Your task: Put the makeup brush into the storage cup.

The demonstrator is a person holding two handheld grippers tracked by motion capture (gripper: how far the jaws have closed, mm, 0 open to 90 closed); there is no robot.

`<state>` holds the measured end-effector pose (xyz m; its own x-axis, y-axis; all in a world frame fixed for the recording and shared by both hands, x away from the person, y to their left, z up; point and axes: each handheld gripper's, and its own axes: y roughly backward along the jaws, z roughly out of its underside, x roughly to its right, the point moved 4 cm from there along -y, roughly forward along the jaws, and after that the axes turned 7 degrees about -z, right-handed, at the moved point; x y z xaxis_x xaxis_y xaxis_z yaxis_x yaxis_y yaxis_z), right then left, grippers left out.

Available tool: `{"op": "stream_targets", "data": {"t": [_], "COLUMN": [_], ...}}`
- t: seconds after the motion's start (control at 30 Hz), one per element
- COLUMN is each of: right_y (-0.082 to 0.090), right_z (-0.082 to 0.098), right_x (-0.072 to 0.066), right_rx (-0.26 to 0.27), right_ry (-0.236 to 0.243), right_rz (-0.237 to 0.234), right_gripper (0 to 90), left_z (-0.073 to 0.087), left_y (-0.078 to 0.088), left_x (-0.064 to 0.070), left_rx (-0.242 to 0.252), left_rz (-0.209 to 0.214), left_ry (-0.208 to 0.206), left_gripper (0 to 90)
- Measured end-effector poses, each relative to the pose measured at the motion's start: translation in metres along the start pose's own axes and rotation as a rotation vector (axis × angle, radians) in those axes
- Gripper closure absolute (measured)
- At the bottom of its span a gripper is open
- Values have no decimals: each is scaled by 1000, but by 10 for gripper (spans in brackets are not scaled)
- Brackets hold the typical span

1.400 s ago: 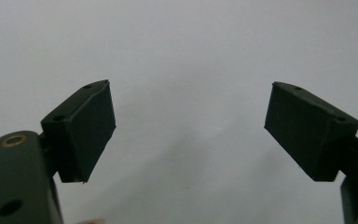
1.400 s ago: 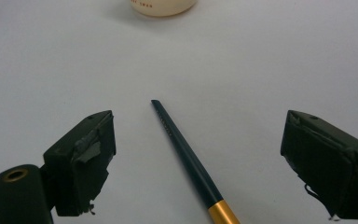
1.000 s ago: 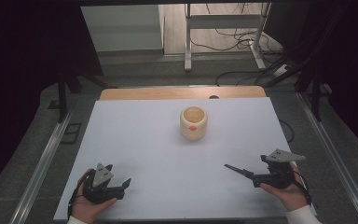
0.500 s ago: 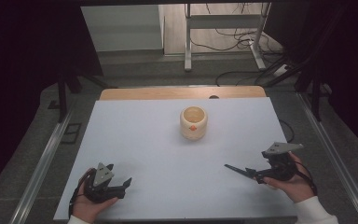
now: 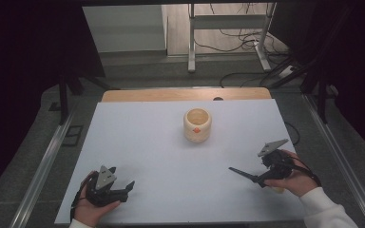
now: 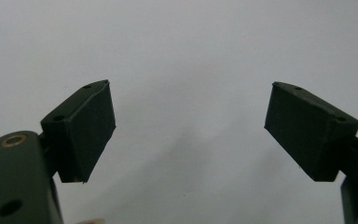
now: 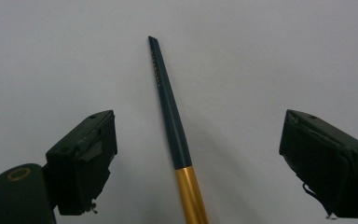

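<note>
My right gripper [image 7: 198,154] has its jaws spread wide, and they pinch nothing. A thin stick [image 7: 170,116] lies right between them, dark green at the far end and gold at the near end. It touches neither jaw and rests on the white desk [image 7: 261,56], pointing away from me. From above, I see the right gripper [image 5: 247,175] low at the right side of the desk [image 5: 147,142], held in a hand [image 5: 294,180] with a white sleeve. My left gripper [image 6: 189,126] has its jaws spread wide too, with nothing but bare white desk between them. From above, the left gripper [image 5: 129,186] sits low at the left side, well apart from the right one. A small round cup [image 5: 197,124] stands far ahead of both pairs of jaws, about midway between them.
</note>
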<state>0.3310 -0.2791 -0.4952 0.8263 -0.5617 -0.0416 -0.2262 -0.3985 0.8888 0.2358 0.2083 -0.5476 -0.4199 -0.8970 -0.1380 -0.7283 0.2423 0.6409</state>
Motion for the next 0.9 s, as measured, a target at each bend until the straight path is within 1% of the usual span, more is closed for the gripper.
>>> {"op": "stream_targets", "data": {"t": [0.03, 0.07, 0.1, 0.13, 0.17, 0.23, 0.27, 0.3, 0.33, 0.37, 0.4, 0.5, 0.57, 0.6, 0.63, 0.67, 0.73, 0.77, 0.8, 0.83, 0.87, 0.9], "right_y": [-1, -1, -4, -6, -6, -10, -13, -13, -16, -16, -18, -18, -17, -17, -17, -16, -15, -15, -15, -14, -15, -15], "right_z": [-1, -1, -2, -2, -2, -3, -2, -2, -1, -1, -1, 0, 2, 2, 3, 6, 7, 9, 9, 10, 13, 13], "right_x": [0, 0, -1, -2, -2, -3, -4, -4, -4, -4, -4, -3, -1, -1, -1, 1, 2, 3, 3, 3, 4, 4], "right_rx": [-12, -12, -43, -56, -56, -93, -127, -127, -153, -153, -164, -179, -191, -191, -197, -210, -211, -223, -223, -231, -259, -268], "right_ry": [3, 3, 13, 13, 13, 24, 34, 34, 42, 42, 45, 44, 44, 44, 40, 37, 34, 37, 37, 35, 41, 41], "right_rz": [-4, -4, -9, -14, -14, -26, -38, -38, -43, -43, -42, -43, -47, -47, -62, -57, -54, -49, -49, -45, -43, -43], "right_gripper": [111, 111, 111, 113, 113, 120, 131, 131, 140, 140, 145, 155, 210, 210, 220, 226, 230, 235, 235, 242, 253, 256], "left_z": [0, 0, 0, 0, 0, 0, 0, 0, 0, 0, 0, 0, 0, 0, 0, 0, 0, 0, 0, 0, 0, 0], "left_y": [0, 0, 0, 0, 0, 0, 0, 0, 0, 0, 0, 0, 0, 0, 0, 0, 0, 0, 0, 0, 0, 0], "left_x": [0, 0, 0, 0, 0, 0, 0, 0, 0, 0, 0, -1, 0, 0, 0, 0, 0, 0, 0, 0, 0, 0], "left_rx": [0, 0, 0, 0, 0, -1, -5, -5, -4, -1, 1, -3, -3, -3, -3, -3, -3, -2, -2, -3, -2, -2], "left_rz": [0, 0, 0, 0, 0, 1, 1, 1, 1, 0, 0, 1, 2, 2, 1, 1, 1, 2, 2, 2, 2, 3], "left_ry": [0, 0, 0, 0, 0, -1, -6, -6, -5, -2, -1, -6, -5, -5, -6, -5, -5, -6, -6, -6, -6, -6], "left_gripper": [164, 164, 164, 164, 164, 164, 164, 164, 164, 164, 164, 164, 164, 164, 164, 163, 164, 164, 164, 164, 164, 164]}}
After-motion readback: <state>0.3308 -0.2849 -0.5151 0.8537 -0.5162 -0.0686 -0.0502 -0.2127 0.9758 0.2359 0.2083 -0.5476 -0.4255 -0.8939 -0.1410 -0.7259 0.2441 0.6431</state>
